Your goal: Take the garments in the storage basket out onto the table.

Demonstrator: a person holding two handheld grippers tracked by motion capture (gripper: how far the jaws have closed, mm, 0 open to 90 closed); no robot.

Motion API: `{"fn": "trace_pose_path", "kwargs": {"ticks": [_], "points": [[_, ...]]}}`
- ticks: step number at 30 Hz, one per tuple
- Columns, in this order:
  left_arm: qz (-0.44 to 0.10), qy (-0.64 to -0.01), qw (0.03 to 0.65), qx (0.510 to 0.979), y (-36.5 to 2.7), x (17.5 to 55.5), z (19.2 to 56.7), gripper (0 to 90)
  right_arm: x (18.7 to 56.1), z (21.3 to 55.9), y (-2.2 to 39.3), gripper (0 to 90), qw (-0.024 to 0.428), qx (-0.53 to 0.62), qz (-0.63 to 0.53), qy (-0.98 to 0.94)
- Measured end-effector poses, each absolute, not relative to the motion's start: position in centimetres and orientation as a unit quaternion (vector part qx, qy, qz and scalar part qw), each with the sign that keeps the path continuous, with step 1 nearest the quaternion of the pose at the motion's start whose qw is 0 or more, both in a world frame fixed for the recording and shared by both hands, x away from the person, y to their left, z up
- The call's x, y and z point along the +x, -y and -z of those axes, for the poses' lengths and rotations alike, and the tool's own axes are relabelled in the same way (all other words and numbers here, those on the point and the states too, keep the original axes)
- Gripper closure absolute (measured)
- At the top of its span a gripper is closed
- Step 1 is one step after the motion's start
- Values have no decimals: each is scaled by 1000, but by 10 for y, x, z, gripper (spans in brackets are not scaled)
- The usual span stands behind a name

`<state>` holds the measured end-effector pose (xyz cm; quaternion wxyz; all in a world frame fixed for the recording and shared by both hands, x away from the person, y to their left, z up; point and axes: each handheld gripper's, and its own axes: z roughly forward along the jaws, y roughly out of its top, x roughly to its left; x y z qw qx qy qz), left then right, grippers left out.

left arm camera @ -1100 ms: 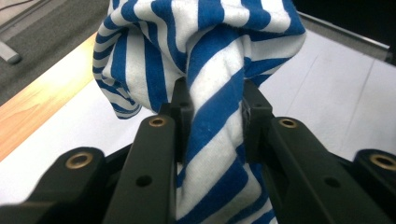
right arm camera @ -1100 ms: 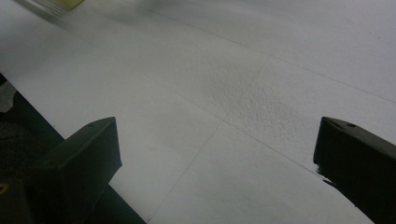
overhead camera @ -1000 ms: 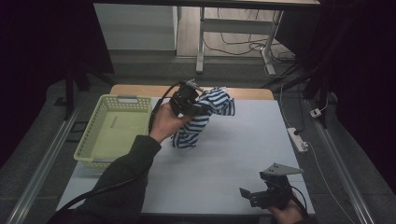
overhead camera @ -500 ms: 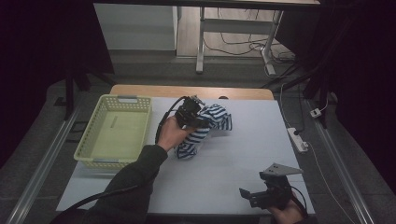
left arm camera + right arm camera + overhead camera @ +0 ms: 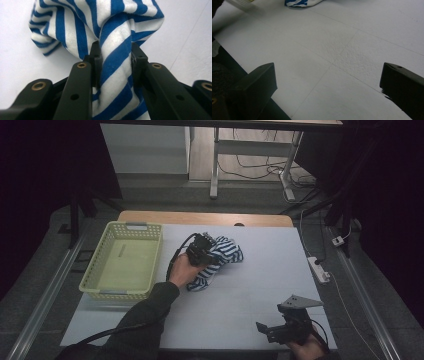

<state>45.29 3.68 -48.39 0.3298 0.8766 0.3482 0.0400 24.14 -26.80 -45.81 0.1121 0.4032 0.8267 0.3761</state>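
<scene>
While pinching a bunched fold of the blue-and-white striped cloth [image 5: 117, 62], left gripper [image 5: 204, 251] low over the white surface [image 5: 260, 285], just right of the yellow-green plastic basket [image 5: 122, 292]; fingers [image 5: 96, 60] pressed against the fabric from both sides, a thick twist of stripes squeezed between them. Cloth itself crumpled in a heap near the middle of the surface, a little toward the far edge, its lower end touching the surface and trailing toward the near side, its upper folds gathered around the gripper. Left hand [image 5: 182, 270] wrapped around the gripper body, dark sleeve reaching in from the near edge, black cable looping off beside the basket. Basket apart from the cloth, resting along the left side of the surface. Right gripper [image 5: 280, 330] near the front right corner of the surface, well apart from the cloth, grey three-cornered plate on top; fingers [image 5: 257, 82] spread wide with only bare surface between them, a corner of the striped cloth visible far off at the top of the right gripper view.
</scene>
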Motion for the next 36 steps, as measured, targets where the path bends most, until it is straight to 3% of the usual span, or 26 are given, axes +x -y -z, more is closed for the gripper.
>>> {"fn": "trace_pose_path", "kwargs": {"ticks": [10,19,36], "points": [[-52,-322,293,899,-27,450,512,610,241,458,267,7,112,402,-374,-828],[-49,-329,299,894,-28,451,515,542,241,458,267,7,112,401,-371,-830],[-54,-327,304,893,-29,446,497,150,241,458,267,7,111,401,-371,-830]]}}
